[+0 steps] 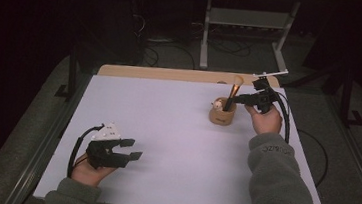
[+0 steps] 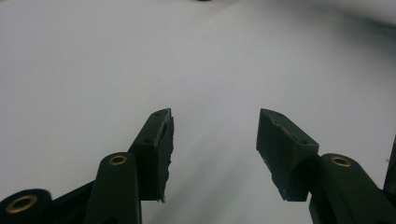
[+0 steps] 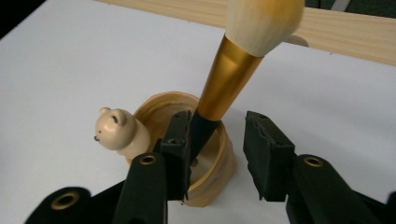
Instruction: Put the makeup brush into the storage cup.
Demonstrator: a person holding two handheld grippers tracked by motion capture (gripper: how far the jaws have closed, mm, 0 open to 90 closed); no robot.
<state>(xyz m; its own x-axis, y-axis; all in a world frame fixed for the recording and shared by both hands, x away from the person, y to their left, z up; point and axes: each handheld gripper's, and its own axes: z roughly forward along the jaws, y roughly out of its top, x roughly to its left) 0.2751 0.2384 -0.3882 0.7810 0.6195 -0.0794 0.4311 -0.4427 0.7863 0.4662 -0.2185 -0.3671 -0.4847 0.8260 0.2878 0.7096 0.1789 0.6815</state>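
Note:
A makeup brush [image 1: 234, 89] with a gold ferrule and pale bristles stands tilted in a small wooden cup [image 1: 222, 116], bristles up. A little wooden bear [image 1: 217, 104] sits on the cup's left rim. My right gripper [image 1: 242, 100] reaches the brush from the right. In the right gripper view the dark handle of the brush [image 3: 231, 74] leans against one pad, with a clear gap to the other, above the cup [image 3: 219, 172] and beside the bear [image 3: 116, 130]. My left gripper [image 1: 132, 148] rests near the table's front left, open with nothing between its pads [image 2: 159, 149].
The white table top [image 1: 168, 111] stretches between the two hands. A light wooden strip [image 1: 171, 74] runs along its far edge, close behind the cup. Metal stand legs [image 1: 205, 44] and cables lie on the dark floor beyond.

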